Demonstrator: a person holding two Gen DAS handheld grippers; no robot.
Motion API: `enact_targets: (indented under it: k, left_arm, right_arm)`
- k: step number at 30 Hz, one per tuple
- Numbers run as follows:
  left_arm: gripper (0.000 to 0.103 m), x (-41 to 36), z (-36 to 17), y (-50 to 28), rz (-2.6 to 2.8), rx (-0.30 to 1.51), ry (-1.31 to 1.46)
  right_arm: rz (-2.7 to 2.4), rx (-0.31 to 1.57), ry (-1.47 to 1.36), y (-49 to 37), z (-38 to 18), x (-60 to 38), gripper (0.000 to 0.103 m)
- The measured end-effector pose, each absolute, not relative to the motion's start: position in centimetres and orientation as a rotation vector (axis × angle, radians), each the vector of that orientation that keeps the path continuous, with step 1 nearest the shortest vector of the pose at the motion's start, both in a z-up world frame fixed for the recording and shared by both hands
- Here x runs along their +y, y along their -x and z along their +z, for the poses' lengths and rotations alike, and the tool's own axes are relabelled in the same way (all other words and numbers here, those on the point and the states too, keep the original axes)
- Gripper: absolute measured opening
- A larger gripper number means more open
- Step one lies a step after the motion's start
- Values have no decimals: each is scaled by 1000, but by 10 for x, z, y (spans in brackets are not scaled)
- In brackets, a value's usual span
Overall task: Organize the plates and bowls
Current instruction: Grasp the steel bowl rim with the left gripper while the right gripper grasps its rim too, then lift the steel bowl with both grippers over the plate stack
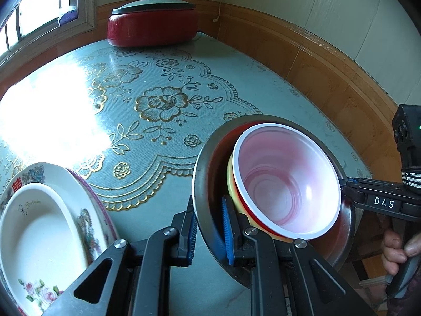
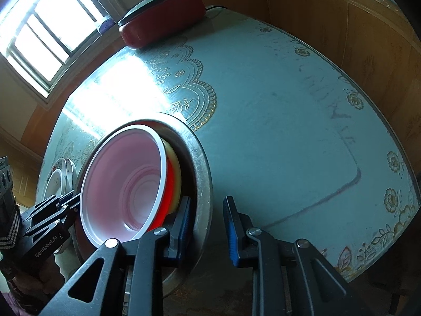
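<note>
My left tongs (image 1: 209,229) pinch steel basin (image 1: 202,155) rim at its 7 o'clock. Right tongs (image 2: 208,226) gape off rim at 4 o'clock, holding nothing. Bowls (image 1: 286,181) nested inside, light, loose. Basin stiff, slick: grip rim both sides. Plates (image 1: 39,226) near left edge.

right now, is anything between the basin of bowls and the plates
nothing visible does: only bare tablecloth lies between the metal basin and the plates. the left tongs clamp the basin's rim on that side.

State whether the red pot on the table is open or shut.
Shut: the red pot carries its lid seated flat on the rim, with no gap, in both views.
</note>
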State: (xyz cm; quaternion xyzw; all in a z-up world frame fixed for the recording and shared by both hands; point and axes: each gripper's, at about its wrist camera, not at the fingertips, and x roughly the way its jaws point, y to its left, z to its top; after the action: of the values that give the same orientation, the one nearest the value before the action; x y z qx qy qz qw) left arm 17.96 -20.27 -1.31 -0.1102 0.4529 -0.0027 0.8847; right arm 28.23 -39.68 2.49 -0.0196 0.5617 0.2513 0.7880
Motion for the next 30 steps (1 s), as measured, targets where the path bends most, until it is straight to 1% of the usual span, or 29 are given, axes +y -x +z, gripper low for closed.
enact_targets:
  k: [5,9,10,12,14,15,20,22,30]
  left_arm:
    - [17,-211,-16,-188,0,938,253]
    - [26,-208,-21,-192,12,947,285]
    - [27,-206,-21,-192,9,951,293]
    - [27,-206,-20,-193,4,959,292]
    - [25,-209,-19,-191,4,958,281]
    - [19,-209,-18,-190,-7,957,284]
    - [18,-210,-17,-180,-50,959,335]
    - [18,-210,-17,-176,-66,957,353]
    - [18,-208,-15,-168,-102,951,349]
  right_arm:
    - [580,1203,23,-289,24,-408,24]
    - [606,1200,20,-295,21,-411,28]
    - [612,1204,16,-297,20,-412,30]
    - [631,1207,17,-299,19,-412,30]
    - [643,1199,27,-300,18,-410,30]
    - [648,1194,24,-297,19,-413,30]
    - [672,1177,9,-296,20,-409,15]
    - [679,1178,11,-293,20,-408,11]
    - [638,1213,-36,-283,18,-410,11]
